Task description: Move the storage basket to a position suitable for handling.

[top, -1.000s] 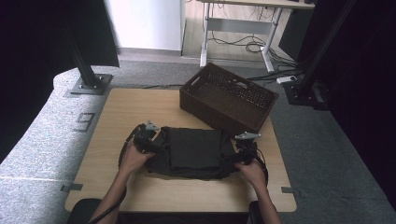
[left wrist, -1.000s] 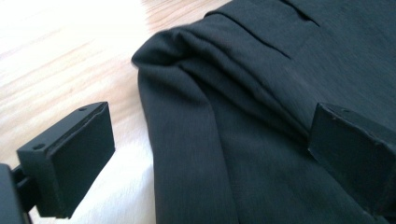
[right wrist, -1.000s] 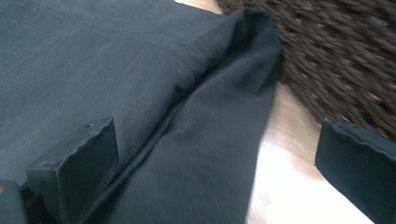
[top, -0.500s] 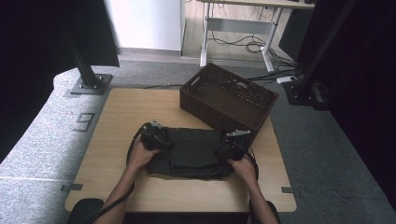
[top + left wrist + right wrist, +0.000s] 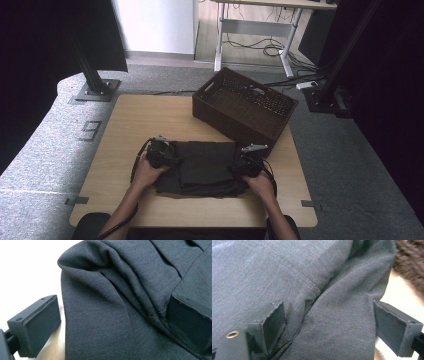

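Dark cloth [image 5: 202, 167]: folded on table [image 5: 130, 120], edges offered for gripping.
Left gripper [image 5: 161, 152]: jaws spread, straddling cloth's edge.
Right gripper [image 5: 248, 161]: jaws just closing around the fold, not yet pinching.

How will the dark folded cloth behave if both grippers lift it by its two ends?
The cloth looks soft: it bunches into folds between the left gripper jaws, so it will probably sag in the middle. Its knit surface seems grippy, not slippery. The folded layers by the right gripper may slide apart or unfold.

Brown woven basket [image 5: 245, 107] on wooden table [image 5: 145, 117].
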Motion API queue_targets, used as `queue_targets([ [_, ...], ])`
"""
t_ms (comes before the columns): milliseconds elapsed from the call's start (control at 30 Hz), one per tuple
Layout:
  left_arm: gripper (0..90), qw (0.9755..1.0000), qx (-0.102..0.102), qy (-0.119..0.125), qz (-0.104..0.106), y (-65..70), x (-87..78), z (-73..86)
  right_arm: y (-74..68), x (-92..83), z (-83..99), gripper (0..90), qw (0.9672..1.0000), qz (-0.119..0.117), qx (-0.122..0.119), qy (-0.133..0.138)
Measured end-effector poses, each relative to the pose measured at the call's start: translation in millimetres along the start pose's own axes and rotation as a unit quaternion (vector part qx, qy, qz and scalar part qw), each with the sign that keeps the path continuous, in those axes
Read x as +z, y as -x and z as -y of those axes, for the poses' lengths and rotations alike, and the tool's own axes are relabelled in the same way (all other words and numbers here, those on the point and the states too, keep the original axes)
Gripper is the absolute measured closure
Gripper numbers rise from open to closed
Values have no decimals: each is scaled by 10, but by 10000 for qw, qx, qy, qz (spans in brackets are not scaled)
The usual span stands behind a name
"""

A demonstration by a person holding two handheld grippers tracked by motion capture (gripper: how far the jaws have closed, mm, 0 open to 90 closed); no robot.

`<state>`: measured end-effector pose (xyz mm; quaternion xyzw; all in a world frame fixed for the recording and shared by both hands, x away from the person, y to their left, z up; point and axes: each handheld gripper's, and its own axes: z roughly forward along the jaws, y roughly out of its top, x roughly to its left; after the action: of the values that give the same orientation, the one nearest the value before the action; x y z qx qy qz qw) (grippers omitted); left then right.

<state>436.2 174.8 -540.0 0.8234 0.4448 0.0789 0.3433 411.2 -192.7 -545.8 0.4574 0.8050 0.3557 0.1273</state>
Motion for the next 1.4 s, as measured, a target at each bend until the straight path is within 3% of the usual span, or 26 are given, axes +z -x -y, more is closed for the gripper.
queue_targets([
  [400,7,9993,337,-105,-101,237,-264,301,-245,-139,175,108,9997,-132,-199,-110],
  [767,7,9998,176,-3,90,409,-455,645,-452,-302,377,102,9987,-278,-389,-158],
  [1400,6,9986,527,-106,35,654,-623,829,-656,-516,601,101,9973,-387,-550,-289],
])
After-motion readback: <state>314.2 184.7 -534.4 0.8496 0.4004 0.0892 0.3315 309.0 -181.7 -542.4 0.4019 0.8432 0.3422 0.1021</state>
